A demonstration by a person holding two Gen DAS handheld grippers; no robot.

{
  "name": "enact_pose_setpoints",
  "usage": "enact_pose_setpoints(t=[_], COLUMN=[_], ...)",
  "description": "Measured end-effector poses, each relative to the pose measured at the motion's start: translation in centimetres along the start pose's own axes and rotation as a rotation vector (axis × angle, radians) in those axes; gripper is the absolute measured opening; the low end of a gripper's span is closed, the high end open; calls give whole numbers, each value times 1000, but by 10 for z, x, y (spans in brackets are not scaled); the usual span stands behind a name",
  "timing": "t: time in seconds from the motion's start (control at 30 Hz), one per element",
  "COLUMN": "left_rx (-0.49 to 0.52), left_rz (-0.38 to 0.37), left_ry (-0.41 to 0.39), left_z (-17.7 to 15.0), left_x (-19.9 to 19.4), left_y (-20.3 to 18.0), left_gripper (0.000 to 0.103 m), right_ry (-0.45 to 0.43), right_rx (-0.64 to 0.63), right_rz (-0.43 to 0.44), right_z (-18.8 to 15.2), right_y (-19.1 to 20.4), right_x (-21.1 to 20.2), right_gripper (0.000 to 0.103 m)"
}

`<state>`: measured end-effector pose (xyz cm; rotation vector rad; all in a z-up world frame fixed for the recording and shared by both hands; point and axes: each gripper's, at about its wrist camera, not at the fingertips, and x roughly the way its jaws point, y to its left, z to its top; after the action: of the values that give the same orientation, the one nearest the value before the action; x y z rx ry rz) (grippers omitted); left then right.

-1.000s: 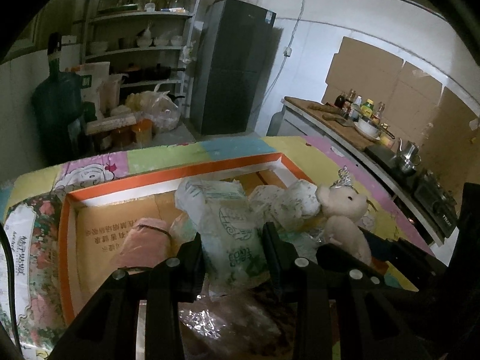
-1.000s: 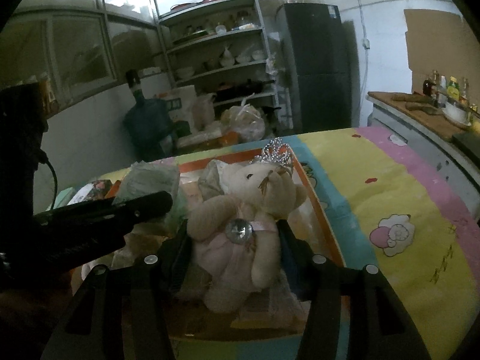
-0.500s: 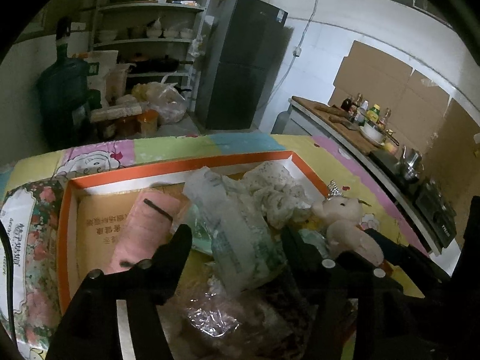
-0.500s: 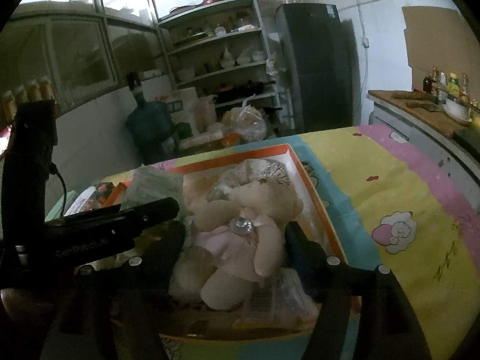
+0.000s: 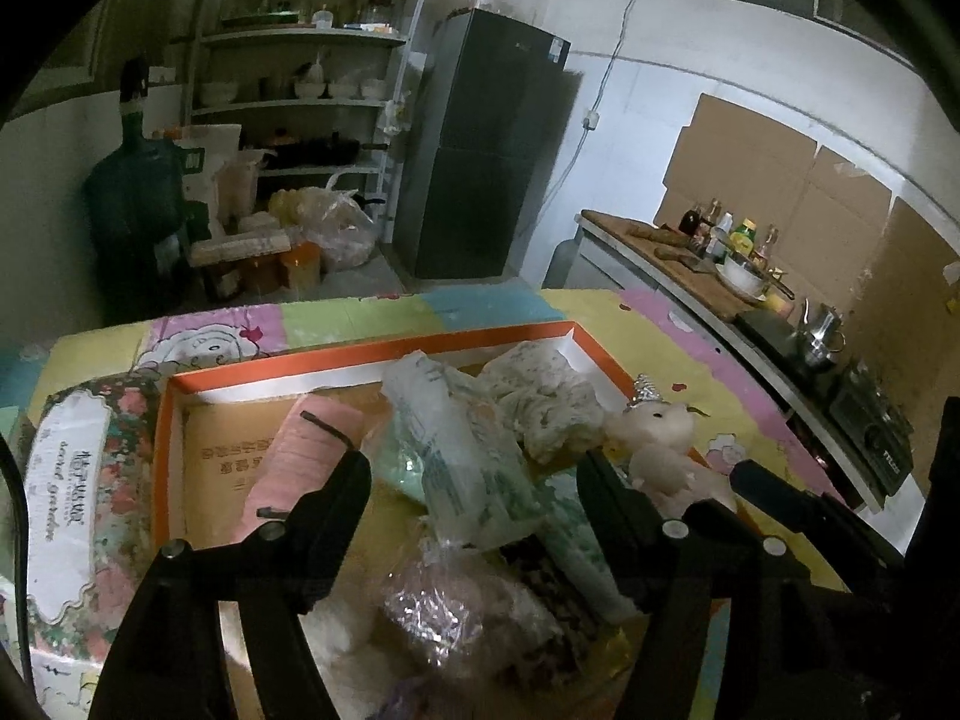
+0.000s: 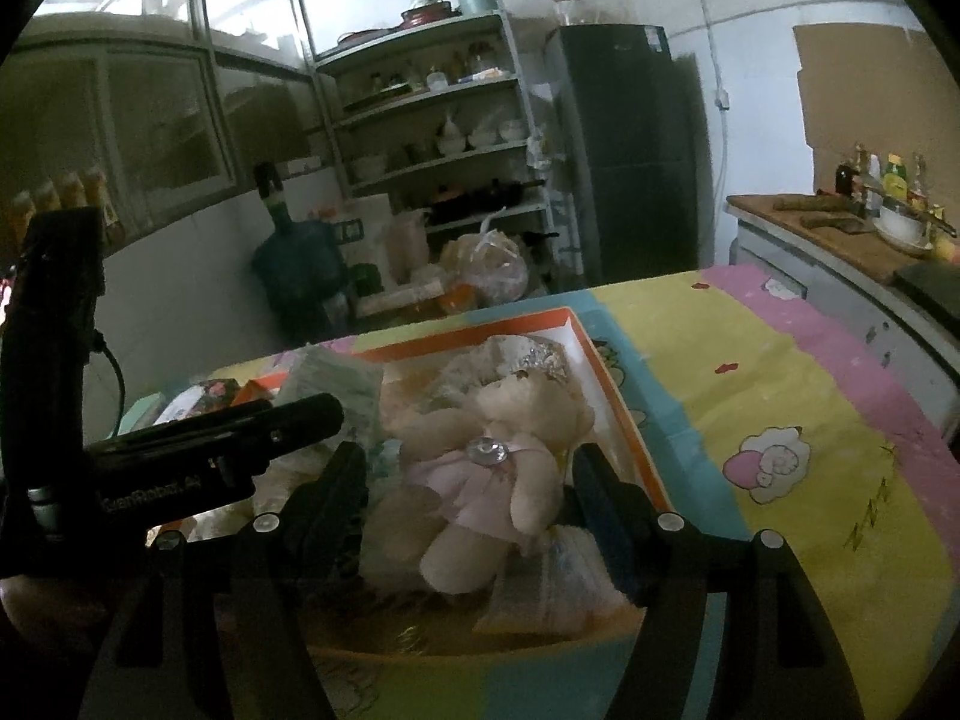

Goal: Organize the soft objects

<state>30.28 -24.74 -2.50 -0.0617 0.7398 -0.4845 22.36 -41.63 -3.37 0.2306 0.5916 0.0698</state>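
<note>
Left claw (image 5: 471, 480) spread wide, nothing pinched, hovering over the orange-rimmed box (image 5: 372, 351) at lower centre of the left wrist frame. Between its fingers: a clear plastic-wrapped pack with green print (image 5: 462, 450), lying slanted on the pile. Left of it a pink roll with a dark band (image 5: 300, 456), lying on the cardboard floor of the box, near the left finger tip. Below the pack, a crinkly clear bag with dark contents (image 5: 456, 606). Upper right in the box, a crumpled white speckled cloth (image 5: 540, 396). Teddy bear (image 5: 666, 450) with silver crown at the box's right edge, just beside the right finger. Floral box (image 5: 78, 480) at left of frame, touching the orange box's outer wall.

Right claw (image 6: 468, 480) also spread, fingers either side of the teddy bear (image 6: 504, 456) but whether they touch it I cannot tell. Bear lies tilted on the pile inside the box (image 6: 624, 420), pink dress, gem at chest, crown toward the far wall. Left claw's black body enters at middle left of the right wrist frame. Bench under a cartoon-print cloth (image 6: 780, 420), yellow, pink and blue.
</note>
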Motion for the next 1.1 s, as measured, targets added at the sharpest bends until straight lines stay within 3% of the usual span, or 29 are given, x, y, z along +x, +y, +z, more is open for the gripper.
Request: enact_pose_setpoints(t=[0.37,0.57,1.1], left_rx=[-2,-8,-57], left_rz=[73,139,363], left_ry=[-39,-70,-183], left_z=[-11,-25,-74], left_x=[-43,-73,-160], left_y=[9,19,46], left_gripper=[71,71,71], right_ry=[-29,-57,-69], right_rx=[-6,-84,-43], right_rz=[-4,-91,-14], right_z=[-6,-13,-35], right_y=[26,60,119], right_x=[-22,-34,-68], right_gripper=[73,73,73])
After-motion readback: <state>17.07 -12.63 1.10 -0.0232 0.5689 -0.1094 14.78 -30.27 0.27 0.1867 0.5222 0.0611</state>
